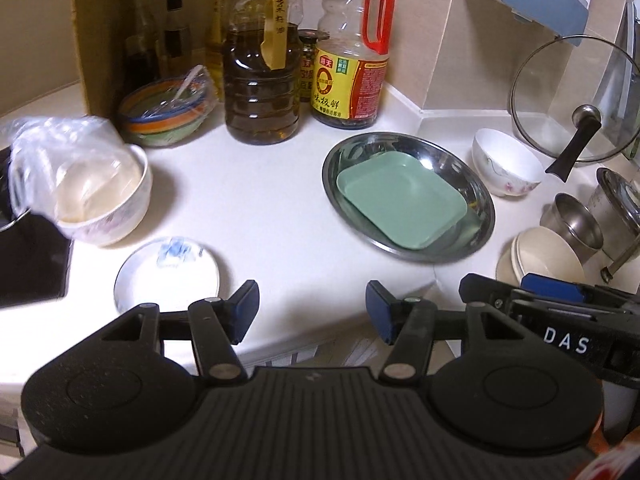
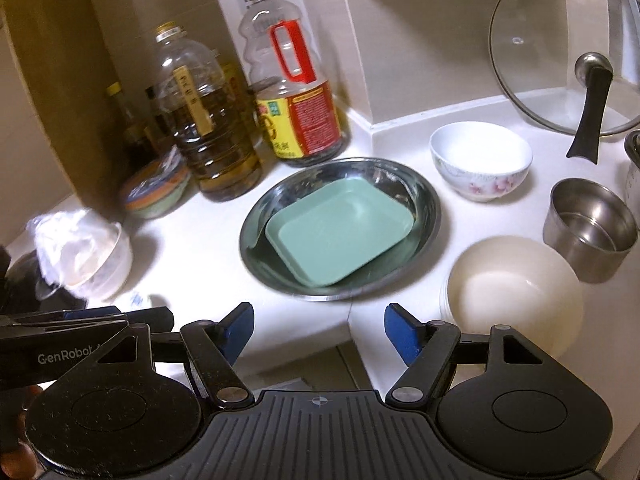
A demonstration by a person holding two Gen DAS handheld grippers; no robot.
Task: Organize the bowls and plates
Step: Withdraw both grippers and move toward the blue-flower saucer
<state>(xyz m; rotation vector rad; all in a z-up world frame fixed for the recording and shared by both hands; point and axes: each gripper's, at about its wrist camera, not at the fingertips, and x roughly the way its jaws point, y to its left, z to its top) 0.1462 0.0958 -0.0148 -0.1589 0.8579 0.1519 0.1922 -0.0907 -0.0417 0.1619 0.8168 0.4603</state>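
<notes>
A green square plate (image 1: 400,206) (image 2: 340,232) lies inside a round steel plate (image 1: 476,196) (image 2: 428,208) in the middle of the white counter. Right of it stand a white flowered bowl (image 1: 506,166) (image 2: 480,160) and stacked cream bowls (image 1: 544,260) (image 2: 516,300). A small blue-patterned white dish (image 1: 168,276) and a bowl covered with plastic wrap (image 1: 100,200) (image 2: 92,256) sit at the left. My left gripper (image 1: 312,312) hangs open and empty over the counter's front edge. My right gripper (image 2: 320,332) is also open and empty, near the steel plate's front rim.
Oil and sauce bottles (image 1: 260,68) (image 2: 296,92) and a stack of coloured bowls (image 1: 164,110) line the back corner. A glass pot lid (image 1: 576,100) (image 2: 568,52) leans on the wall at right, above steel cups (image 1: 576,224) (image 2: 588,228). A dark stovetop (image 1: 28,264) lies at far left.
</notes>
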